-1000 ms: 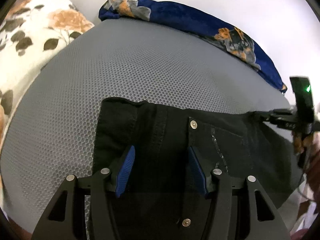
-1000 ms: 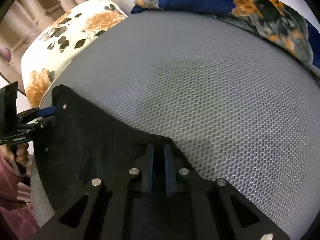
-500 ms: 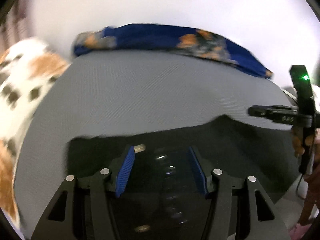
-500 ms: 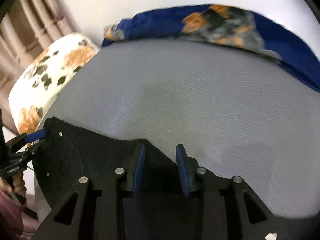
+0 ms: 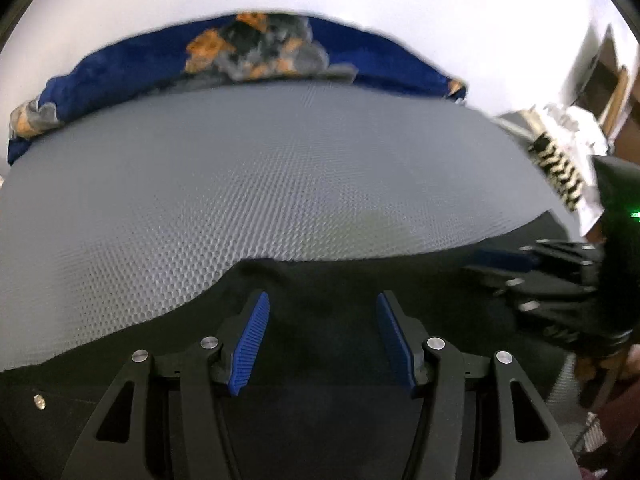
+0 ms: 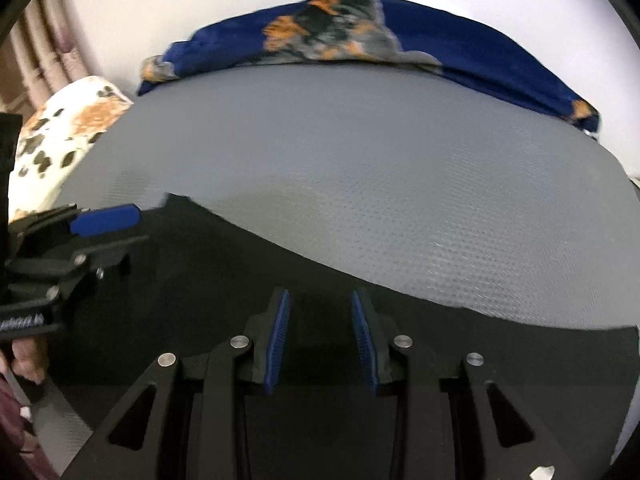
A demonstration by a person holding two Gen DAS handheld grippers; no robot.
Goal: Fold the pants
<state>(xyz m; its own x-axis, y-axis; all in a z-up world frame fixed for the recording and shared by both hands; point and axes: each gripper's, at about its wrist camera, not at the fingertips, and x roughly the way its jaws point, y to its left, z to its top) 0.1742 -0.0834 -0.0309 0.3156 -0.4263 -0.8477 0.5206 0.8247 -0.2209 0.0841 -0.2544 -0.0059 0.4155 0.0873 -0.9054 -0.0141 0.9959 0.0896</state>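
Observation:
Black pants (image 5: 360,272) lie flat across the near side of a grey mesh mattress (image 5: 240,180). My left gripper (image 5: 320,300) hovers over the cloth with its blue pads wide apart and nothing pinched: open. My right gripper (image 6: 320,296) is also open, its pads a narrower gap apart above the pants (image 6: 224,272), not pressing on them. Each gripper shows in the other's view: the right gripper (image 5: 532,276) at the right edge, the left gripper (image 6: 104,236) at the far left near the pants' corner. A hand (image 6: 28,356) holds the left one.
A blue blanket with orange and grey flowers (image 5: 260,48) is bunched along the far edge of the mattress against a white wall. A white floral pillow (image 6: 68,128) sits at the left end. Furniture and clutter (image 5: 560,160) stand past the right end.
The right gripper opened and let go of the pants edge it pinched. Both grippers swept sideways along the pants and rolled. The left stayed open.

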